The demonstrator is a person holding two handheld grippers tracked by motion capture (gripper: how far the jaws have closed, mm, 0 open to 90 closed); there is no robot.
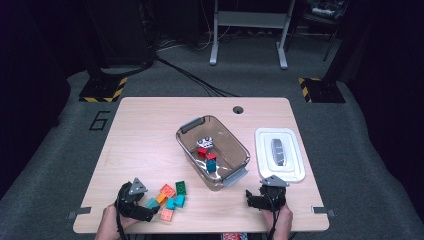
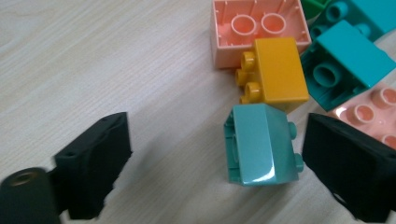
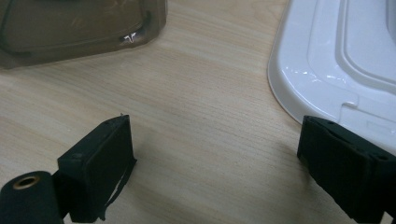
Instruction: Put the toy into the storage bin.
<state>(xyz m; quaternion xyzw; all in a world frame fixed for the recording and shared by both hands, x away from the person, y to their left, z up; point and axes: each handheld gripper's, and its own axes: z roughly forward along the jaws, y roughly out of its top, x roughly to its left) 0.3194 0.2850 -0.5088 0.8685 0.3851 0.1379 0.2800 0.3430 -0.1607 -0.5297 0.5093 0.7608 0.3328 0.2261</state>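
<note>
A: Now, where's the mint brick (image 2: 261, 142)?
B: On the table, on its side between the wide left gripper (image 2: 217, 158) jaws, untouched.
A: Handling?
B: Probably light, stiff, slick; grip its flat sides.

Left gripper (image 1: 150, 210) low at the desk's near-left corner, held by the left hand (image 1: 111, 224) coming in over the near edge; jaws wide apart and level with the surface, nothing pressed between the pads. Right gripper (image 1: 254, 199) near the desk's near-right corner, right hand (image 1: 279, 220) behind it, jaws spread wide, nothing between them. Both seem to rest on or just above the wood; contact is hard to tell. Forearms barely enter from the near edge.
</note>
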